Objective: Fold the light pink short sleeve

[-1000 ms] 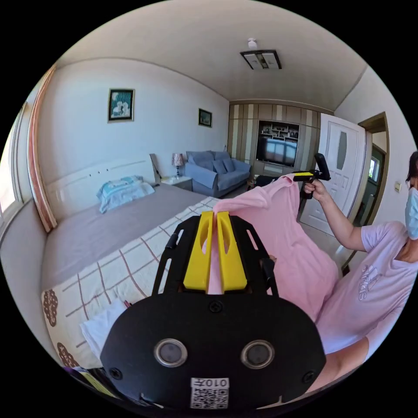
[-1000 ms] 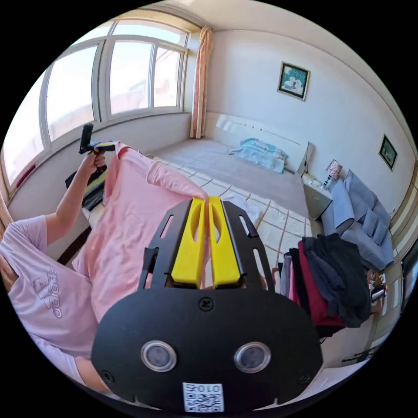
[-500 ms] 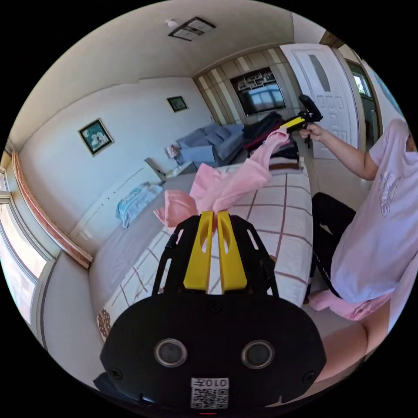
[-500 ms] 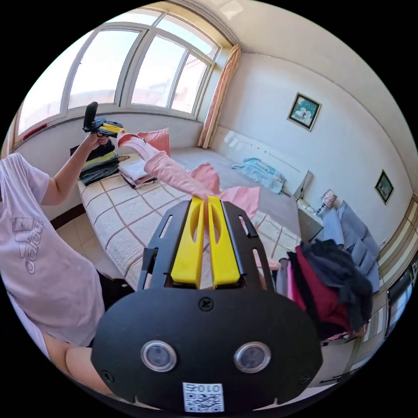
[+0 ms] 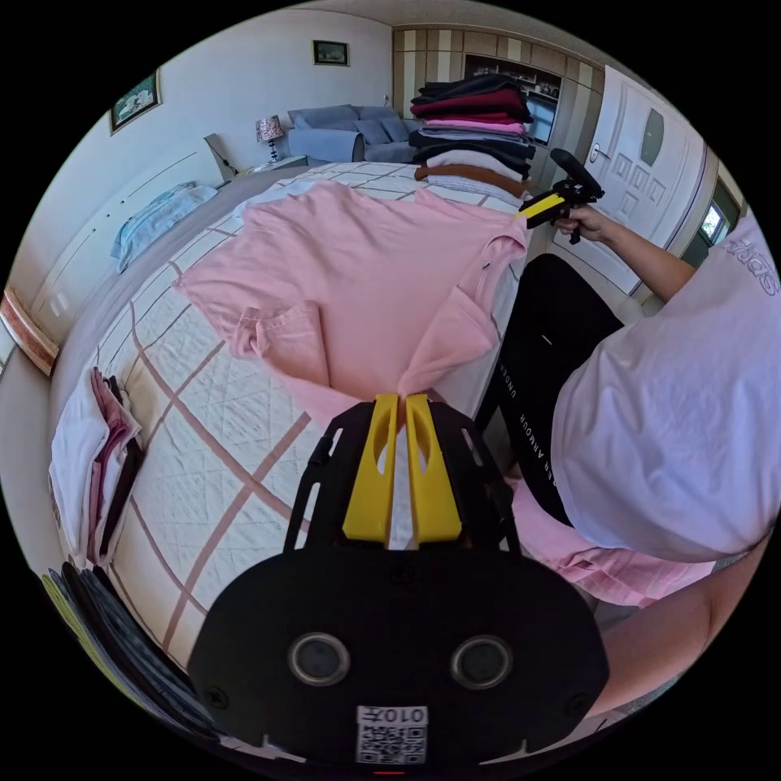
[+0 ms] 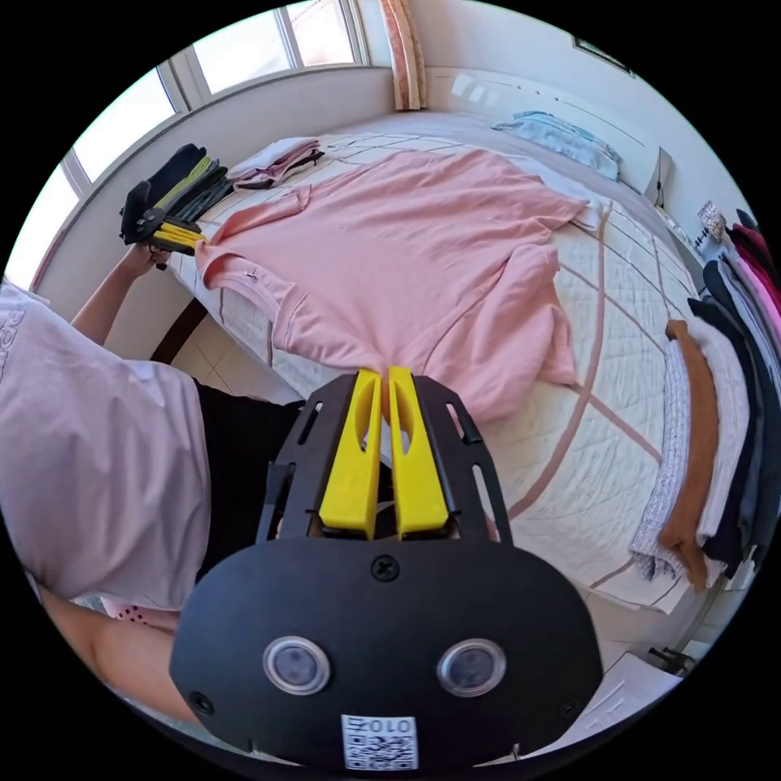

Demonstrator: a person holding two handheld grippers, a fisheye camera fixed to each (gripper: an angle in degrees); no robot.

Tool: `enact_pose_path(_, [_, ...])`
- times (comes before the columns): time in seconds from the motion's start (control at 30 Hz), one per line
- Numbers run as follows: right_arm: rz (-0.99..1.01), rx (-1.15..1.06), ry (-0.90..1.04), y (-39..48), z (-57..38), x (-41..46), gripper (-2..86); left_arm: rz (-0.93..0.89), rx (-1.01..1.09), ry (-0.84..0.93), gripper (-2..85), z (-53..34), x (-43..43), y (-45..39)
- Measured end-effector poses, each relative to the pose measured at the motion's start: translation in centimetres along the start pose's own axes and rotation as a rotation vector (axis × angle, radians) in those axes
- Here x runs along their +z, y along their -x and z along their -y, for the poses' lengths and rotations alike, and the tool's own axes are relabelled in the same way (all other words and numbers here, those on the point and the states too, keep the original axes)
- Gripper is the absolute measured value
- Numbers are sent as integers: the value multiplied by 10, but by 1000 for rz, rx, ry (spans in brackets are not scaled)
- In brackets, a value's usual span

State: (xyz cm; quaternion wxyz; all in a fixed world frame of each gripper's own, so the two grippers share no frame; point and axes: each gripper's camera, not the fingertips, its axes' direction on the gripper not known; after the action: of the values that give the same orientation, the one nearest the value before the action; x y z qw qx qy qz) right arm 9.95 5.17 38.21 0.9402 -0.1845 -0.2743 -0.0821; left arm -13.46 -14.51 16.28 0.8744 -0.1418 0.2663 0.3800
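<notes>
The light pink short sleeve shirt (image 5: 358,260) lies spread on the checked bedspread (image 5: 203,455), its collar end at the bed's near edge. My left gripper (image 5: 399,396) is shut on one shoulder of it. In the right gripper view the same shirt (image 6: 423,236) is laid out, and my right gripper (image 6: 381,372) is shut on the other shoulder. Each gripper turns up in the other's view: the right gripper (image 5: 529,213) at the far corner, the left gripper (image 6: 194,241) by the collar. One sleeve (image 6: 541,325) is rumpled.
A tall stack of folded clothes (image 5: 476,122) stands at one end of the bed, seen again as a stack (image 6: 716,407). Smaller folded piles (image 5: 93,464) sit at the other end. The person (image 5: 675,390) stands against the bed's edge. A blue pillow (image 6: 561,134) lies near the headboard.
The shirt hung in the air between both grippers, then was swung out and lowered. It now lies flat on the bed, both grippers low at the near edge and still shut on it.
</notes>
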Motion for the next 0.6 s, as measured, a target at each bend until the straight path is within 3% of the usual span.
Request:
enact_pose_path(0.37, [23,42,17,27,-9,45,12,14,-6,79,0,18,55,-47])
enact_pose_path(0.6, [30,-19,32,56,-5,44,12,7,0,10,0,20,44,-72])
